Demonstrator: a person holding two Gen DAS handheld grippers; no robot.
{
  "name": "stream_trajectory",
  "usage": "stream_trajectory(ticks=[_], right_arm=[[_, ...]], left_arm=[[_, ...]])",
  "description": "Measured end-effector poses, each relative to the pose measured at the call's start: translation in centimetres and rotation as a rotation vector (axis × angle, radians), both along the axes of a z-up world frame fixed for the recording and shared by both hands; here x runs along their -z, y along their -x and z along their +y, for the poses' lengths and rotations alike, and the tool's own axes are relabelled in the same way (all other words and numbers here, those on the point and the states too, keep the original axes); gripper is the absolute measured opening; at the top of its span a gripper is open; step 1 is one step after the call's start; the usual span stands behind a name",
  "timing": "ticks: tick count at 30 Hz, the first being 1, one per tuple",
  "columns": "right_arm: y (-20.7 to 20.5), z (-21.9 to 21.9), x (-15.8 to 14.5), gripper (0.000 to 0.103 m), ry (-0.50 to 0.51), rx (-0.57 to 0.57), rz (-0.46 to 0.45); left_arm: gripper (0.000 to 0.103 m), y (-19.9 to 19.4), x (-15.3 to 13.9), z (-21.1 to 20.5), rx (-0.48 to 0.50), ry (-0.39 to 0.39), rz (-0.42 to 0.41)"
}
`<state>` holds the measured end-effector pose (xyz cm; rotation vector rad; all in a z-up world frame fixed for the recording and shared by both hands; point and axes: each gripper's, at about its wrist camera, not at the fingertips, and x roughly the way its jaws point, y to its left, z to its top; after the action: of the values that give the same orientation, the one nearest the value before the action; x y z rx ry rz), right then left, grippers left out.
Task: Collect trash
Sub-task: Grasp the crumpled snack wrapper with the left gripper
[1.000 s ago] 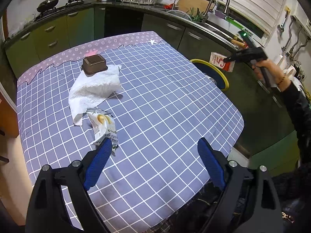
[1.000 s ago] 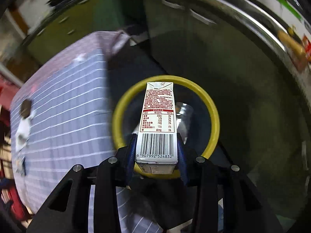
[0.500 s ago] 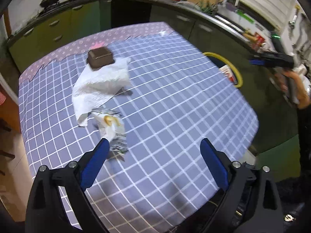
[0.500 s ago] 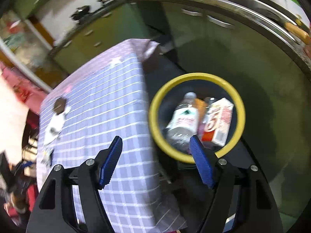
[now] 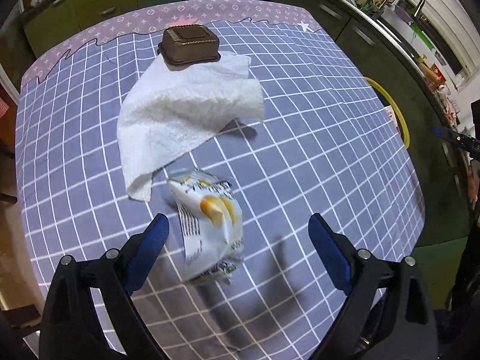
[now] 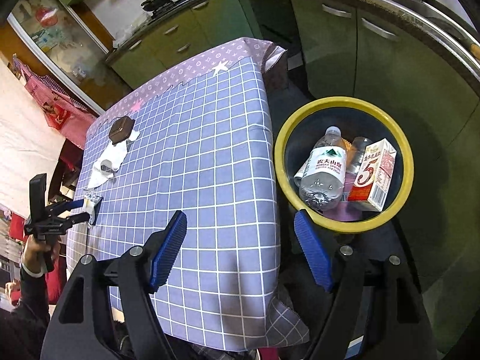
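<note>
Left wrist view: left gripper [image 5: 237,225] spread wide — snack wrapper [image 5: 210,222] between its fingers.
Right gripper [image 6: 240,240]: spread, empty — beside yellow-rimmed bin [image 6: 402,147].

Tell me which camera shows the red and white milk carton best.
Right wrist view: the red and white milk carton lies fully visible inside the yellow-rimmed bin, beside a clear plastic bottle. The left wrist view shows only a sliver of it past the table edge.
</note>
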<state>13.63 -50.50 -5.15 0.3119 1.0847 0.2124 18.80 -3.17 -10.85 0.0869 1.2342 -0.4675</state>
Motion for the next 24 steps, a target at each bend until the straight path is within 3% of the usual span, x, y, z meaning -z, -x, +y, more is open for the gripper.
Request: stream_trajectory(ticks=[6, 9, 13, 24], right_arm=[[0.0, 0.0, 0.7, 0.074, -0.019, -0.013, 0.013], [0.1, 0.0, 0.8, 0.074, -0.025, -0.017, 0.014], [0.4, 0.1, 0.8, 0.074, -0.032, -0.023, 0.013], [0.8, -0.1, 1.1, 0.074, -0.059, -0.025, 0.01]], left_arm=[[0.07, -0.6, 0.5, -1.3, 0.031, -0.038, 0.023], [0.066, -0.9, 0.8, -1.8, 0.036, -0.059, 0.033], [0.051, -0.9, 1.1, -2.2, 0.049, -0.074, 0.044], [0.032, 0.5, 0.0, -4.9, 0.142, -0.119, 0.007]])
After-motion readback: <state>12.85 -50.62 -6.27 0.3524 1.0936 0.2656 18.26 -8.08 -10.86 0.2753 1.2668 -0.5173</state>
